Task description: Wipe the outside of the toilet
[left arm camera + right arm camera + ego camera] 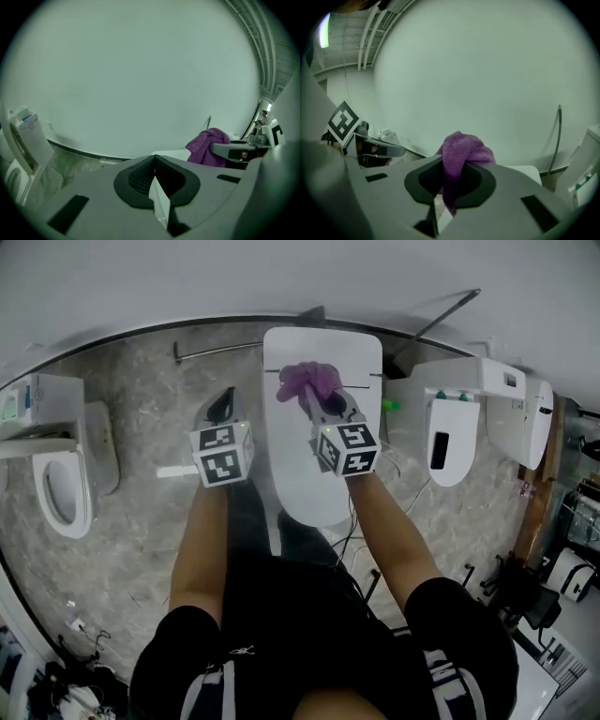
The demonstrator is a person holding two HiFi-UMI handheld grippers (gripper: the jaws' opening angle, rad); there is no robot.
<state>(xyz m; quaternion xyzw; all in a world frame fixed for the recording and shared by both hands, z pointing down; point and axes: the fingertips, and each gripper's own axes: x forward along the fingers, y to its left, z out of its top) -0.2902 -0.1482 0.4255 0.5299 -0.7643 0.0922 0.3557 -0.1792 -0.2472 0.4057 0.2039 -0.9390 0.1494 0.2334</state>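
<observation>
A white toilet [323, 460] with its lid down stands in the middle of the head view, its tank top [322, 343] against the wall. My right gripper [321, 397] hovers over the back of the lid, shut on a bunched purple cloth [307, 381]. In the right gripper view the cloth [461, 152] is pinched between the jaws and bulges above them. My left gripper [223, 409] hangs over the floor just left of the toilet. Its jaws [154, 171] meet with nothing between them. From there the cloth [208, 146] shows to the right.
A second toilet [66, 474] with an open seat stands at the left. A third one [459, 427] stands at the right. A metal rail [216, 351] runs along the wall base. Cables [361, 540] lie on the marbled floor [141, 540] beside my legs.
</observation>
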